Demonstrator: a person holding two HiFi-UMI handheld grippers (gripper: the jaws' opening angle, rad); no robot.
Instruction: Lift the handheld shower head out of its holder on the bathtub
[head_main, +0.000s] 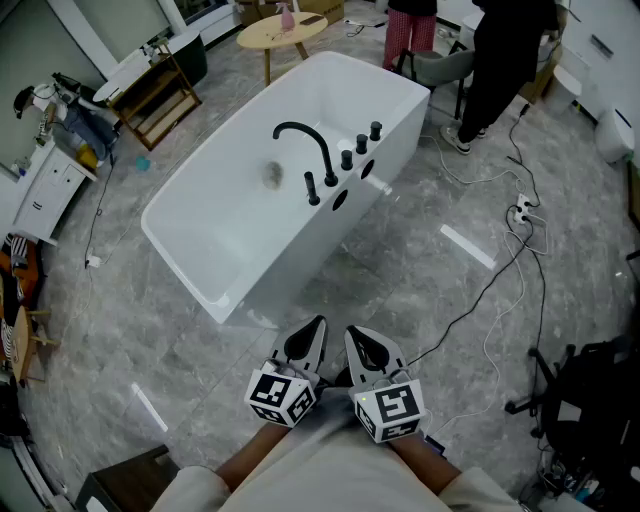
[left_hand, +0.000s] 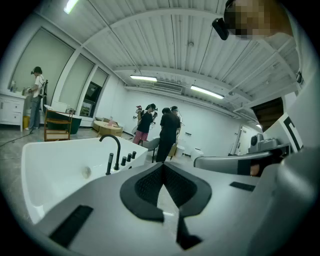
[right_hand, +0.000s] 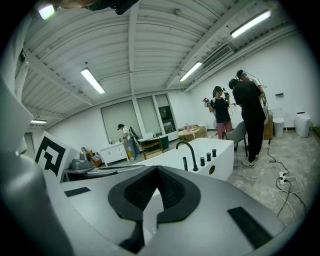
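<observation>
Both tongs were parked, no contact with the tub.

- Your left tongs (head_main: 314, 330) and right tongs (head_main: 356, 340) sat side by side low in the head view. They were over the grey marble-pattern floor (head_main: 420, 290) and aimed toward the white rectangular freestanding bathtub (head_main: 200, 240), tilted slightly down.
- Left tongs: in the left gripper view the black pads met at the tips, with nothing between them.
- Right tongs: same in the right gripper view. The pads were together at the tips and the tongs were empty.
- The slim black handheld shower head (head_main: 312, 188) stood upright in its holder on the tub's right-hand long rim, as the head view showed it. It was at the end of the fixture row nearest to you.
- It was just beside the base of the black gooseneck spout (head_main: 305, 140), whose arc reached over the basin.
- Three black round knobs (head_main: 361, 146) continued along the same rim, beyond the spout.
- You had both tongs well apart from the shower head, with open floor between them and the tub's near side.
- Two people (head_main: 500, 60) stood past the tub's far end.
- White cables and a power strip (head_main: 520, 212) lay on the floor to the right of the tub.
</observation>
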